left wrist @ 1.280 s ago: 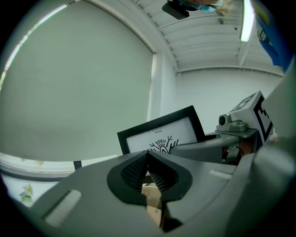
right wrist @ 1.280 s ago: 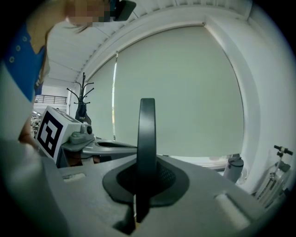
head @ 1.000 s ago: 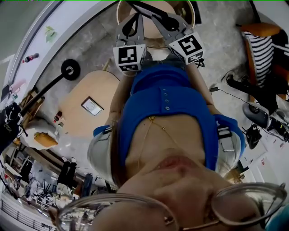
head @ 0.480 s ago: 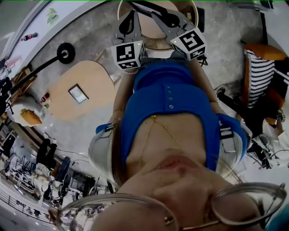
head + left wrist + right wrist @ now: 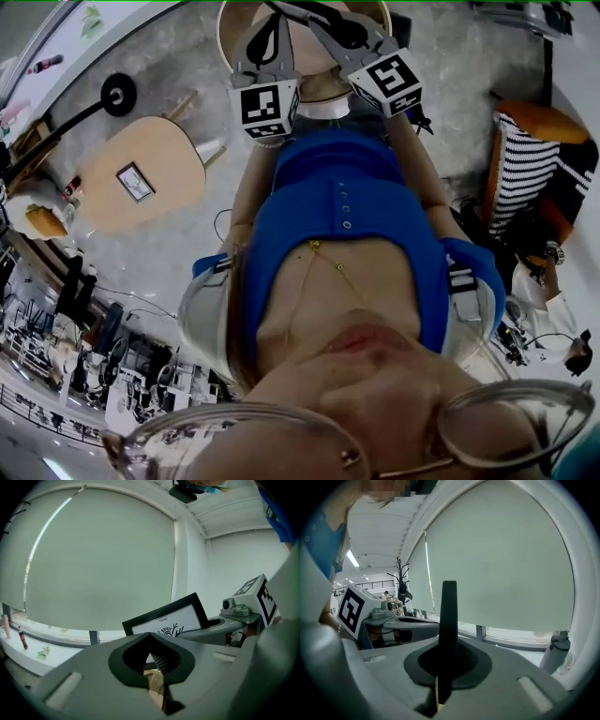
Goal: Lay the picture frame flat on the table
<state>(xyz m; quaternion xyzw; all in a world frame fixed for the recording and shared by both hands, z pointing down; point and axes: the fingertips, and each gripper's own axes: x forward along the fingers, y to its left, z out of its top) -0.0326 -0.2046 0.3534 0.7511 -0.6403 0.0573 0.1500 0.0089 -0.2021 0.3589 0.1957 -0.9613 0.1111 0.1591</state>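
Since a second ago my head view has swung. The side table point(image 5: 173, 150) and the small frame point(image 5: 135, 182) lying on it have slid toward the left edge. More of the round table point(image 5: 232, 28) now shows beneath both grippers.

My right gripper point(image 5: 449, 637) is clamped on the picture frame point(image 5: 166, 618), which stands on edge between the jaws, raised over the round table and not yet laid down. My left gripper point(image 5: 150, 634) has its jaws drawn together on nothing.

Assessment: the frame looks thin, stiff and light, and its front is probably glazed and breakable. A one-sided grip on the narrow border may let it pivot. Hold the black border, never the face, and lower one edge first.
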